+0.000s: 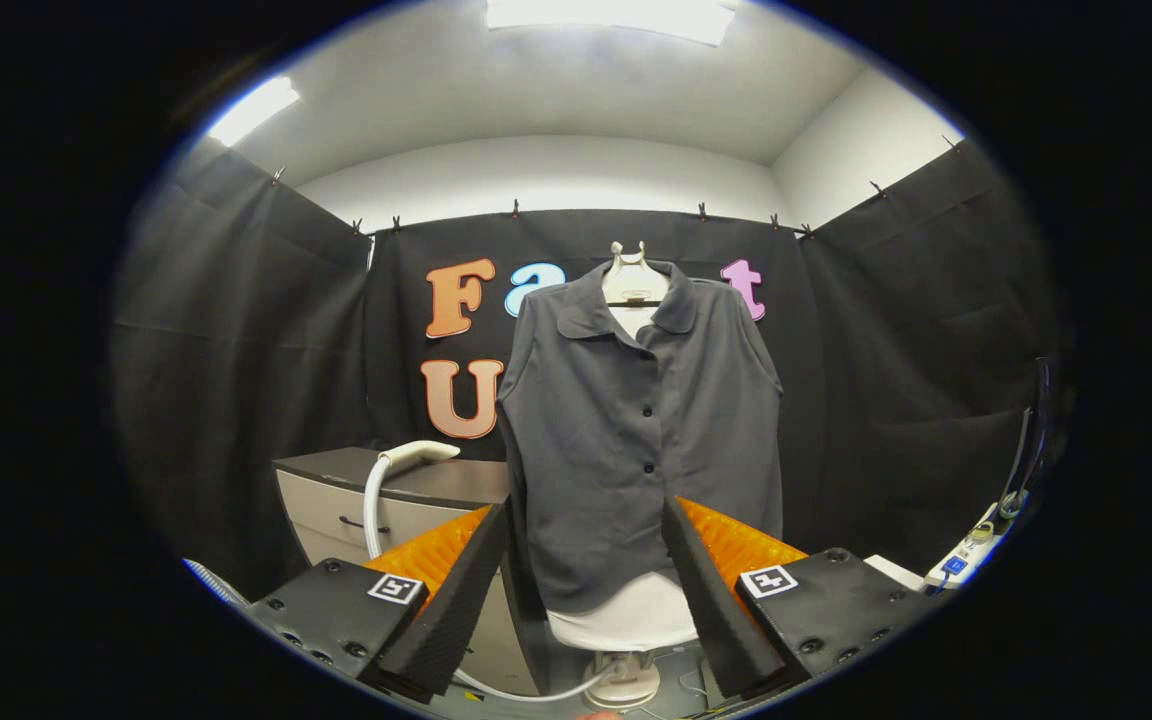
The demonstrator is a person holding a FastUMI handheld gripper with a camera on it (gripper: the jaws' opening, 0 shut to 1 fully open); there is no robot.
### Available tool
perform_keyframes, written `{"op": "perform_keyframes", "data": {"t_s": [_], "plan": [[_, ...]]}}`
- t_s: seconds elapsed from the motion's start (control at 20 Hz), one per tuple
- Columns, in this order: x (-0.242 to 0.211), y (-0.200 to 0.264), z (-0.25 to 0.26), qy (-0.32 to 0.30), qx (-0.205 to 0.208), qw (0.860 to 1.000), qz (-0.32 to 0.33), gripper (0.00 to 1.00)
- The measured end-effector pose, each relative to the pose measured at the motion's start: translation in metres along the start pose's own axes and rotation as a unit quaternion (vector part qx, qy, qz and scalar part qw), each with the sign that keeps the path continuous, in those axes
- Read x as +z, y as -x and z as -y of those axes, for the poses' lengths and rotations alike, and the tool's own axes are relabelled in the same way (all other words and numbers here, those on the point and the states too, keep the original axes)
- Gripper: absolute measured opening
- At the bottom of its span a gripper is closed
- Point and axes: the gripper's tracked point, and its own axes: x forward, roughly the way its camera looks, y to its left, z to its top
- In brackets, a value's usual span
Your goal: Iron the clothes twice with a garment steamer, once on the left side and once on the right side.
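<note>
Straight ahead of the gripper (586, 560), beyond its two spread fingers, a dark grey shirt (641, 430) hangs on a white dress form (626, 610). Its collar is folded open around the form's pale neck piece (633, 280), and a row of dark buttons (647, 412) runs down the front. The hem falls loosely, and the white bottom of the form shows below it, standing on a round pale base (626, 685).

The gripper is released: its fingers stand wide apart with nothing between them, and the lower part of the shirt appears in the gap, well beyond the fingertips.

To the left of the shirt stands a low cabinet (376, 500) with a dark top and light drawer fronts. On that top lies the steamer head (419, 454), white, its nozzle pointing toward the shirt. A white hose (371, 510) curves down from it along the cabinet front. Another length of pale hose (536, 692) runs across the floor toward the base of the form.

Far to the right, near the black cloth wall (916, 350), a white power strip (966, 560) lies with cables rising from it.
</note>
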Motion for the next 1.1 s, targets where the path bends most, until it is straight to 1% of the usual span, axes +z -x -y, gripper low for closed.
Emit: {"op": "perform_keyframes", "data": {"t_s": [0.25,0.5,0.75,0.85,0.95,1.0,1.1], "plan": [[0.012,-0.025,-0.031,-0.018,0.034,0.999,0.004,1.00],[0.024,-0.065,-0.072,-0.037,0.071,0.997,0.009,1.00],[0.039,-0.109,-0.134,-0.070,0.134,0.988,-0.011,1.00],[0.047,-0.135,-0.157,-0.071,0.150,0.986,-0.021,1.00],[0.058,-0.164,-0.184,-0.063,0.174,0.983,-0.013,1.00],[0.063,-0.182,-0.193,-0.057,0.177,0.983,-0.008,1.00],[0.056,-0.224,-0.211,-0.040,0.176,0.983,-0.017,1.00]]}}
